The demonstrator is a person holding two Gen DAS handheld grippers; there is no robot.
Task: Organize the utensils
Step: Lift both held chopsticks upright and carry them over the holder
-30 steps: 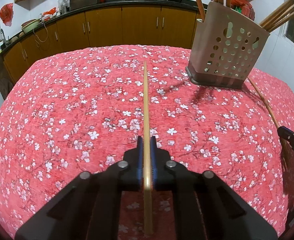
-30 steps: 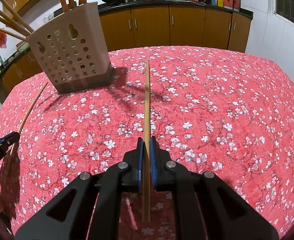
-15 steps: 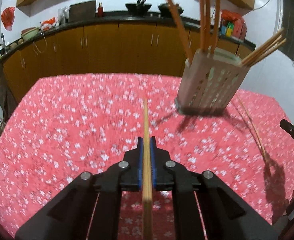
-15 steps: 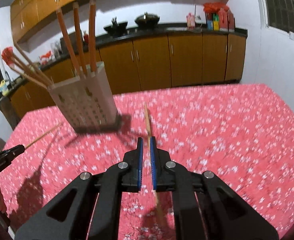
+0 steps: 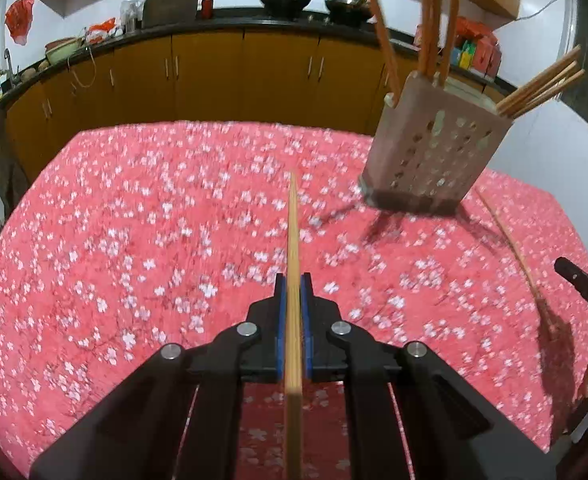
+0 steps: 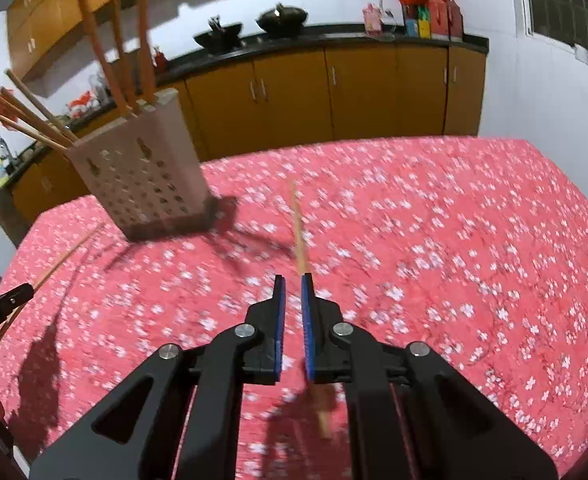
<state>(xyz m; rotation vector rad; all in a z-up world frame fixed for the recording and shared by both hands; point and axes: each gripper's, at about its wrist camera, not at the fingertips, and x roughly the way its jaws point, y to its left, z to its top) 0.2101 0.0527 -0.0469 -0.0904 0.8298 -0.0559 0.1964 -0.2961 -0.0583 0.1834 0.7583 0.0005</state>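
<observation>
My left gripper [image 5: 293, 280] is shut on a pale wooden chopstick [image 5: 293, 240] that points forward above the red floral tablecloth. A beige perforated utensil holder [image 5: 429, 148] with several chopsticks stands ahead to the right. My right gripper [image 6: 293, 282] is slightly open and holds nothing; a chopstick [image 6: 299, 236] lies on the cloth beneath it. The holder [image 6: 142, 184] also shows in the right wrist view, ahead to the left. Another chopstick [image 5: 509, 240] lies on the cloth right of the holder.
The table with its red floral cloth [image 5: 134, 240] fills both views. Kitchen cabinets [image 5: 214, 76] and a counter with woks stand behind. The right gripper's tip [image 5: 581, 284] shows at the right edge of the left wrist view; the left one's tip [image 6: 6, 304] shows at the left edge of the right wrist view.
The right gripper has let go of its chopstick, which now lies on the cloth, and has lifted. The left gripper has risen with its chopstick still held.
</observation>
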